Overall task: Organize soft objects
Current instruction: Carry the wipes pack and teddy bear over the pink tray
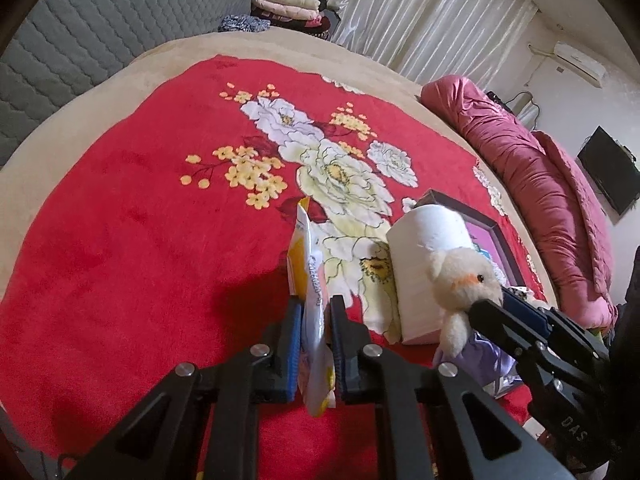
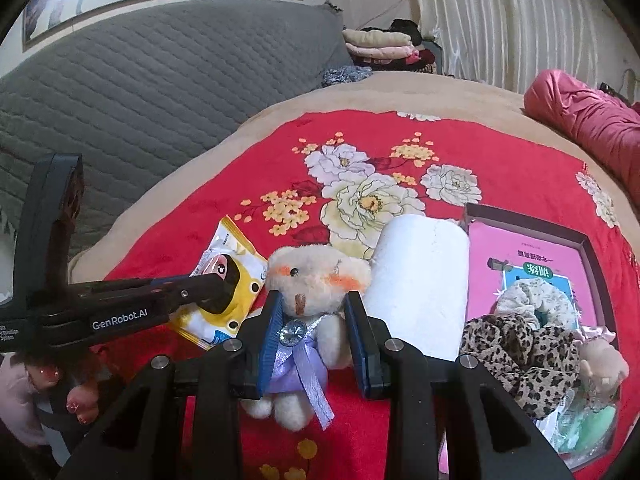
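Note:
My left gripper (image 1: 316, 306) is shut on a yellow-and-white soft packet (image 1: 310, 264), held edge-up a little above the red floral blanket (image 1: 140, 220). In the right wrist view the left gripper (image 2: 222, 290) comes in from the left, clamped on the packet (image 2: 244, 280). My right gripper (image 2: 314, 300) is shut on a cream teddy bear (image 2: 316, 276) in a purple dress, its pads pressing the bear's sides. The left wrist view shows the bear (image 1: 464, 274) in the right gripper (image 1: 490, 306) at the right. A white tissue roll (image 2: 420, 280) stands just behind the bear.
An open dark box (image 2: 532, 220) at the right holds a pink book, a leopard scrunchie (image 2: 516, 348), a floral scrunchie (image 2: 532, 300) and a small doll (image 2: 604, 360). A rolled pink quilt (image 1: 540, 184) lies along the bed's right side. A grey padded headboard (image 2: 160, 80) stands behind.

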Available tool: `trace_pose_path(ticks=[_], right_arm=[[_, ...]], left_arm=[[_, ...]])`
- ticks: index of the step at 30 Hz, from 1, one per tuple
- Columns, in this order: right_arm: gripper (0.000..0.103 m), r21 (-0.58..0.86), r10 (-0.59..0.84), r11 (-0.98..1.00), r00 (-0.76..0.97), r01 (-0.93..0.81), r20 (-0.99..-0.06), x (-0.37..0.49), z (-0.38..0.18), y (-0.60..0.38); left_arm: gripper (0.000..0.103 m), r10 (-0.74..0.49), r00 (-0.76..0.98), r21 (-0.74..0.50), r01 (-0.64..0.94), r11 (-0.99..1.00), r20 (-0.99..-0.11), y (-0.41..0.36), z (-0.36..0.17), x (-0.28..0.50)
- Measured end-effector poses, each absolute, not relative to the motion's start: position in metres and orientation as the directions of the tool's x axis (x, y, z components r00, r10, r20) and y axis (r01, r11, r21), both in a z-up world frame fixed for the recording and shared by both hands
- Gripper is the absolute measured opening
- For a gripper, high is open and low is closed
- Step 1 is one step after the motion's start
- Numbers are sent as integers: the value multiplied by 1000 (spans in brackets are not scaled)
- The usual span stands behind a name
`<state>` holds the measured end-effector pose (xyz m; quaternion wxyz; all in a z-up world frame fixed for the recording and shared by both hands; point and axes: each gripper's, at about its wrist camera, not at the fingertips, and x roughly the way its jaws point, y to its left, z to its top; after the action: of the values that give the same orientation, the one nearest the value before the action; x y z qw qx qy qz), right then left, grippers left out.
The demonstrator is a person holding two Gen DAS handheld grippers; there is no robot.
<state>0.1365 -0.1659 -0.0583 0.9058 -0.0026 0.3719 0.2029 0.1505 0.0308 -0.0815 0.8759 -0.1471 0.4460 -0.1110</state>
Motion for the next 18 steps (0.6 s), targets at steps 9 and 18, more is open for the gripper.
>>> trace_pose_path(ticks=[9,18], right_arm=[[32,155,365,920,645,-359,-672,129,-54,-173],[32,179,369,925,678,-335,-636,124,-41,-186]], left_arm=[[14,-319,599,-341,80,937,-735,22,-66,144],[14,-332,646,-340,118,933,-687,15,-33,134]])
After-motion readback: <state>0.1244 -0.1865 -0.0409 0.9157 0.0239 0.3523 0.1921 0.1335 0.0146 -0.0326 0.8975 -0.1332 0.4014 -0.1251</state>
